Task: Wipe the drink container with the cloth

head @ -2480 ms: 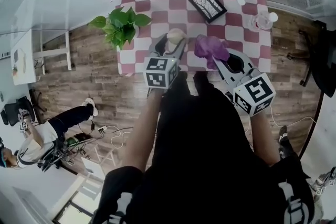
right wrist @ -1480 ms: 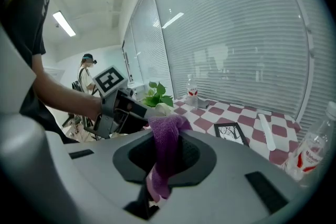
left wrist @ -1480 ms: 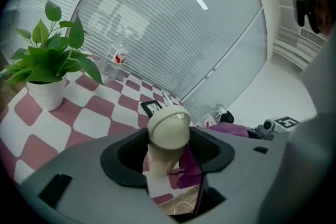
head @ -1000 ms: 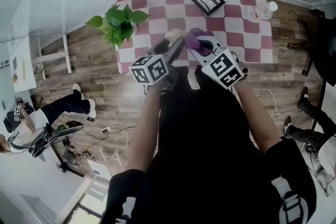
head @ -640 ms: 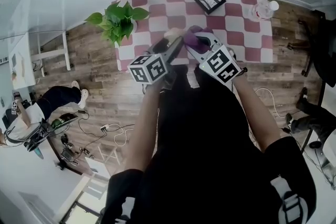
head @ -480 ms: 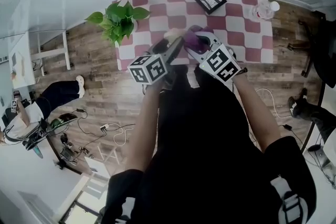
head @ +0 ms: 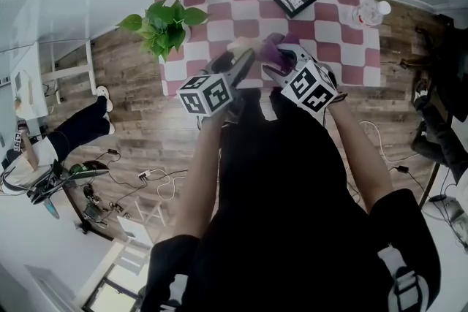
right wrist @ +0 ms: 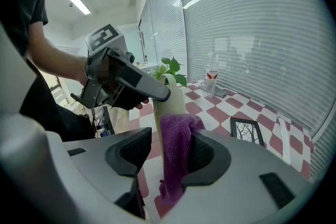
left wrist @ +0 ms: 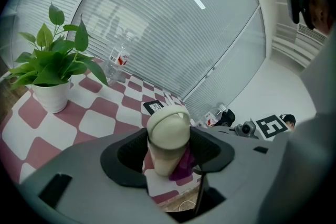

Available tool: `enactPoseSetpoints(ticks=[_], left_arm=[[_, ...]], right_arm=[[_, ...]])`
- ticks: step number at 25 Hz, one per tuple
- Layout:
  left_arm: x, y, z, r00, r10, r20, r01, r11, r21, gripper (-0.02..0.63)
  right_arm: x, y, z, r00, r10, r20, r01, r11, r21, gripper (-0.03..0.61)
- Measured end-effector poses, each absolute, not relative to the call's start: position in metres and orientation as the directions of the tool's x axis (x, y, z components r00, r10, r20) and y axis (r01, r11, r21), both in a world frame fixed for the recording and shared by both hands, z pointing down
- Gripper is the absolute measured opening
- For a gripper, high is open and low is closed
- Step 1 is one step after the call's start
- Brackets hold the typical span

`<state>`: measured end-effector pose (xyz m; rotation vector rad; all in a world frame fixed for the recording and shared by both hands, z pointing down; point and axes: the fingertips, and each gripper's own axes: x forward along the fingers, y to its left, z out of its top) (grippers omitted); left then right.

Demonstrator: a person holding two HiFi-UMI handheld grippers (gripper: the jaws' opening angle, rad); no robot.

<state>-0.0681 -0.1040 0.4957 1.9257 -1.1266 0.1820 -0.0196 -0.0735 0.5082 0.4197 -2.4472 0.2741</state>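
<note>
Right claw (right wrist: pixel 170 153), jaws just opening, cloth (right wrist: pixel 176 136) between; checked table (head: pixel 241 11), wooden floor (head: pixel 139 124).

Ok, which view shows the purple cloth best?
Right gripper view: the cloth hangs between the right tongs, which just opened wider, against the drink container. Left gripper view shows a scrap behind it; head view, a small patch.

Cloth (left wrist: pixel 185 164) mostly behind drink container (left wrist: pixel 168 136), bottle (left wrist: pixel 116 58) labels illegible

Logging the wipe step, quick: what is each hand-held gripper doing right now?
Left hand-held gripper: shut on the drink container.
Right hand-held gripper: open, jaws have just been opening; cloth hangs between them.
</note>
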Motion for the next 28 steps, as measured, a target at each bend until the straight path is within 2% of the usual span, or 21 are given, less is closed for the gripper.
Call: enactPoseSetpoints(ticks=[14,20,28], left_arm=[[-0.068,-0.102,0.496,0.597,-0.619,0.51,-0.759,-0.231,0.608,0.267],[-0.069,-0.105,0.496,0.61,-0.615,0.5,-0.748,-0.238,0.619,0.267],[-0.082,-0.11,0.502,0.6,-0.623,0.502,-0.734,-0.18,0.655,0.267]], right_arm=[[-0.024,-0.06,0.482,-0.801,-0.163,0.575,-0.285,0.95,-0.127,0.184],[-0.038,-0.076,0.477,-0.813,-0.188,0.551,-0.286,0.953,-0.098,0.077],[-0.057,-0.083,0.482,-0.805,-0.186,0.564,-0.259,0.965,-0.051,0.072]])
